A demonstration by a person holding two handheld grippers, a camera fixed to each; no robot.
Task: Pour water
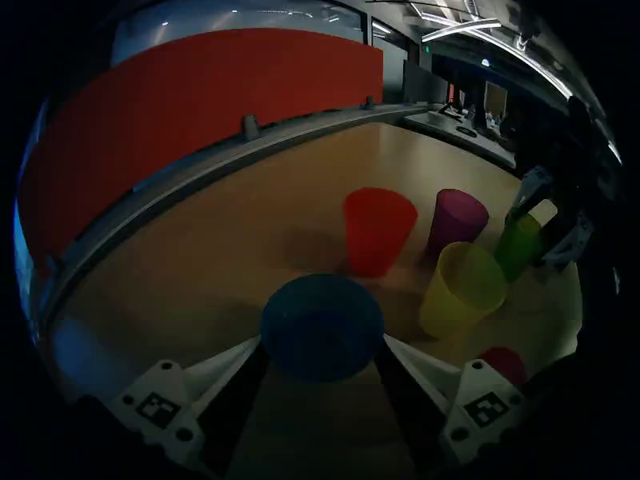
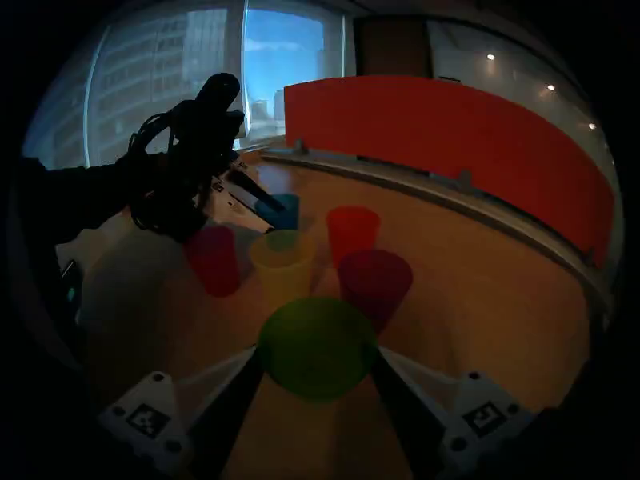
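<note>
Left gripper (image 1: 322,344) clamps a blue cup (image 1: 322,320); right gripper (image 2: 318,358) clamps a green cup (image 2: 318,340).
Each cup sits between its gripper's two fingers, which press on its sides, over the wooden desk (image 1: 240,240). Ahead of the left gripper stand an orange-red cup (image 1: 379,230), a purple cup (image 1: 456,218) and, nearer on the right, a yellow cup (image 1: 464,288).

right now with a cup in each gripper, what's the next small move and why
Probably lift the blue cup in the left gripper over the yellow cup toward the green cup in the right gripper. Both cups are upright and apart, the yellow cup standing between them, so tilting now would likely miss. Which one holds water I cannot tell.
</note>
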